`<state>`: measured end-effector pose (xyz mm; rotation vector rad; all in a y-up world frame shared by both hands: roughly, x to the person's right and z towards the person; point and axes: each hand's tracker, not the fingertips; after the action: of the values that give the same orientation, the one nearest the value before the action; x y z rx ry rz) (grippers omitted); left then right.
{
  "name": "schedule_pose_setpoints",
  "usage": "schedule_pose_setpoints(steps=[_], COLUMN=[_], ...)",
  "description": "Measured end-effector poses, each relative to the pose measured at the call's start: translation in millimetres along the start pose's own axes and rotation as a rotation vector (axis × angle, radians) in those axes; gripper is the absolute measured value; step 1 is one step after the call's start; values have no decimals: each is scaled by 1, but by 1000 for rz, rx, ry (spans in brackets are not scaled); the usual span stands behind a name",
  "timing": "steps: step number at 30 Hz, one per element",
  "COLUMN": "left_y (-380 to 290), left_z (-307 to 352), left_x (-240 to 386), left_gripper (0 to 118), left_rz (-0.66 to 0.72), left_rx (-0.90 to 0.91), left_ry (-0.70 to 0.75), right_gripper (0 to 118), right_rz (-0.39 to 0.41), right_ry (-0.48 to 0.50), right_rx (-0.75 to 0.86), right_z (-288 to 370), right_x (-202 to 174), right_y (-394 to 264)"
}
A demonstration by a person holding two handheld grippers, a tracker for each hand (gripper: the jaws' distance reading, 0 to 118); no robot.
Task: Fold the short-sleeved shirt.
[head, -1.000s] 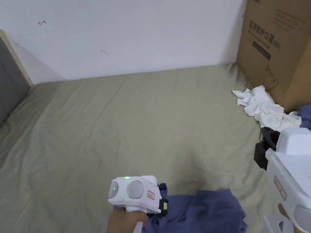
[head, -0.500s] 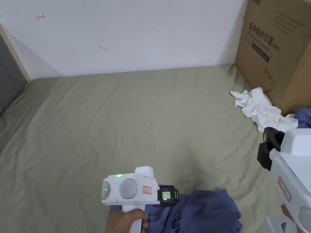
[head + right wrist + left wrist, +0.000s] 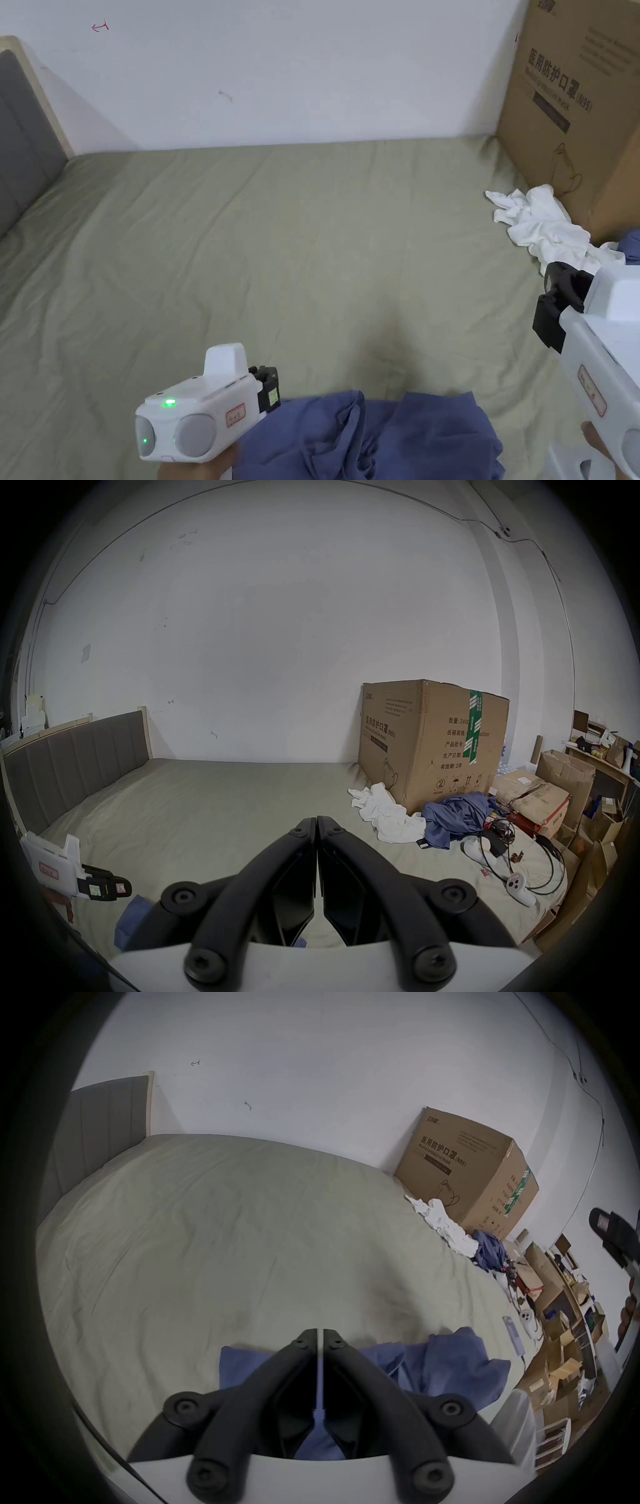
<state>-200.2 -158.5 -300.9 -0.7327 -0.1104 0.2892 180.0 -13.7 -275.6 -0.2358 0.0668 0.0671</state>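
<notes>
Left tool has swung left above blue shirt.

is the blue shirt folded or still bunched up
Bunched up, not folded. The blue shirt lies in rumpled ridges at the near edge of the bed, with the left gripper pinching a thin fold of it.
</notes>
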Motion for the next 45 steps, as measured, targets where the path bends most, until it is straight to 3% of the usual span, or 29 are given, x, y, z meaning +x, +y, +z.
schedule_pose_setpoints(steps=[7, 10, 21, 27, 36, 45], left_y=[-33, -54, -91, -95, -44, 12], left_z=[-25, -39, -60, -70, -21, 16], left_x=[0, 18, 95, 120, 71, -61], left_gripper=[0, 0, 0, 0, 0, 2], left_rz=[-61, -173, -258, -309, -154, 194], left_rx=[-67, -140, -201, -220, -145, -191], left_ry=[56, 51, -77, -77, -146, -310], right_gripper=[0, 0, 0, 0, 0, 0], right_rz=[4, 0, 4, 3, 2, -14], right_ry=[-10, -12, -16, -23, -30, -4], right_rx=[-13, -22, -49, -42, -36, -32], right_z=[1, 0, -3, -1, 1, -3], right_x=[3, 4, 6, 9, 13, 7], right_y=[-4, -6, -12, -10, -7, -5])
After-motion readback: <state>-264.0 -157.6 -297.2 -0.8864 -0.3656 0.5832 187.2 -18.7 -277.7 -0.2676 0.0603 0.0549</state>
